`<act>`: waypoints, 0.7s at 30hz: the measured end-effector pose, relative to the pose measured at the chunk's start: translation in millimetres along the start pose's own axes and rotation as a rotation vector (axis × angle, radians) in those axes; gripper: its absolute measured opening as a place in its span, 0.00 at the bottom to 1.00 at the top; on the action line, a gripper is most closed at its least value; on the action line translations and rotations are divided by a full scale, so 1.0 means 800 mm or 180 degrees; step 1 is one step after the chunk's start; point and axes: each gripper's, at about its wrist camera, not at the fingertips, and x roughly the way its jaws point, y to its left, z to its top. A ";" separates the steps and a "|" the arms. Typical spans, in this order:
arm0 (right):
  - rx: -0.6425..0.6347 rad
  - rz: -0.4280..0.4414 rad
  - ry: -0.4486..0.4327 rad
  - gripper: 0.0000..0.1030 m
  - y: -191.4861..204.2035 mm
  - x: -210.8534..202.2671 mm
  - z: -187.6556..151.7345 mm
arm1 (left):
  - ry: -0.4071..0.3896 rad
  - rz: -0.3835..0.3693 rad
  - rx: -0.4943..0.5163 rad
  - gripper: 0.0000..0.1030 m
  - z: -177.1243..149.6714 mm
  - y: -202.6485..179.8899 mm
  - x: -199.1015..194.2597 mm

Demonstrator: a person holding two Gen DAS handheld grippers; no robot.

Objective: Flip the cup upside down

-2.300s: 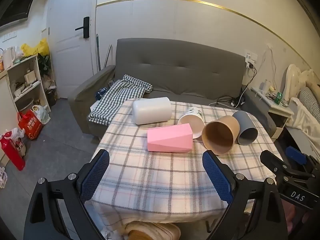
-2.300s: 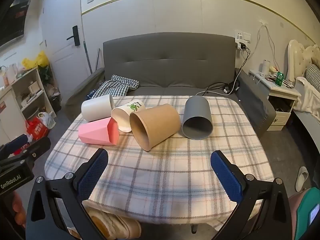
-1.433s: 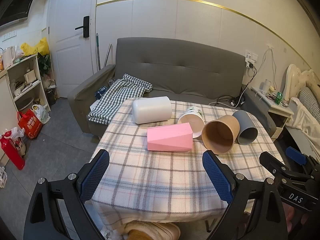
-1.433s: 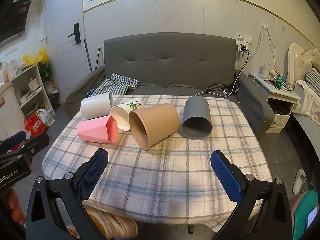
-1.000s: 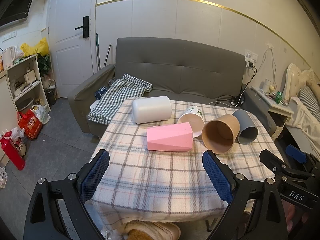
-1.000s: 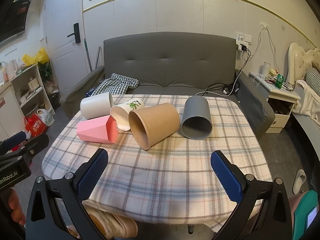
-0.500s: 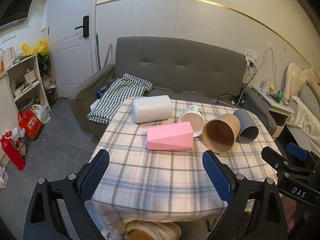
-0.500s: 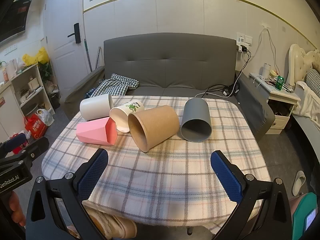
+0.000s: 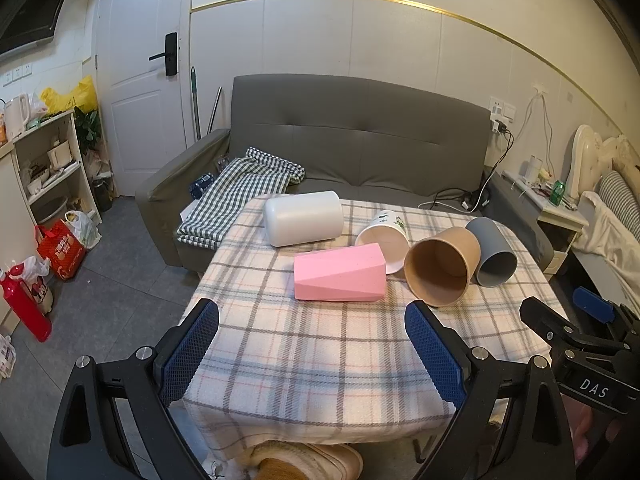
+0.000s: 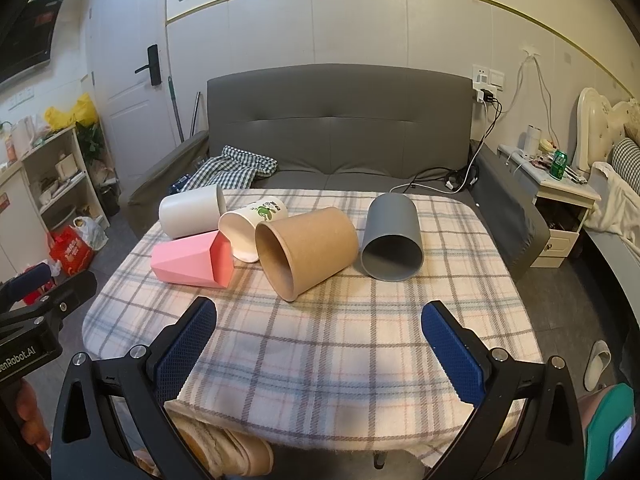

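Note:
Several cups lie on their sides on a plaid-covered table [image 10: 320, 340]: a white plastic cup [image 10: 190, 210], a pink faceted cup [image 10: 192, 260], a white paper cup with a green print [image 10: 252, 228], a brown paper cup [image 10: 306, 246] and a grey cup [image 10: 392, 236]. In the left wrist view they are the white cup [image 9: 304, 222], pink cup [image 9: 340, 274], printed cup [image 9: 386, 238], brown cup [image 9: 440, 272] and grey cup [image 9: 490, 256]. My left gripper [image 9: 312, 344] and my right gripper [image 10: 320, 340] are open and empty, near the table's front edge, short of the cups.
A grey sofa [image 10: 340, 136] with a checked cloth [image 10: 232, 168] stands behind the table. A shelf unit [image 9: 44, 168] and bags are on the floor at left. A nightstand [image 10: 560, 208] and bed are at right. Beige bedding [image 9: 304, 460] lies under the front edge.
Both grippers have stayed open and drifted only slightly; the right wrist view has shifted a little. The cups have not moved.

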 end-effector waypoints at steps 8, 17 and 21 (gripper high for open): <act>-0.0004 -0.0001 -0.0003 1.00 0.000 0.000 0.000 | 0.0002 0.0004 0.0003 0.94 0.000 0.000 0.000; -0.0098 0.0009 -0.0044 1.00 0.007 -0.003 0.001 | 0.0021 0.0044 -0.0040 0.94 0.000 0.006 -0.001; -0.0266 0.0132 -0.0065 1.00 0.013 -0.002 0.013 | 0.0074 0.0106 -0.0071 0.94 0.001 0.011 0.001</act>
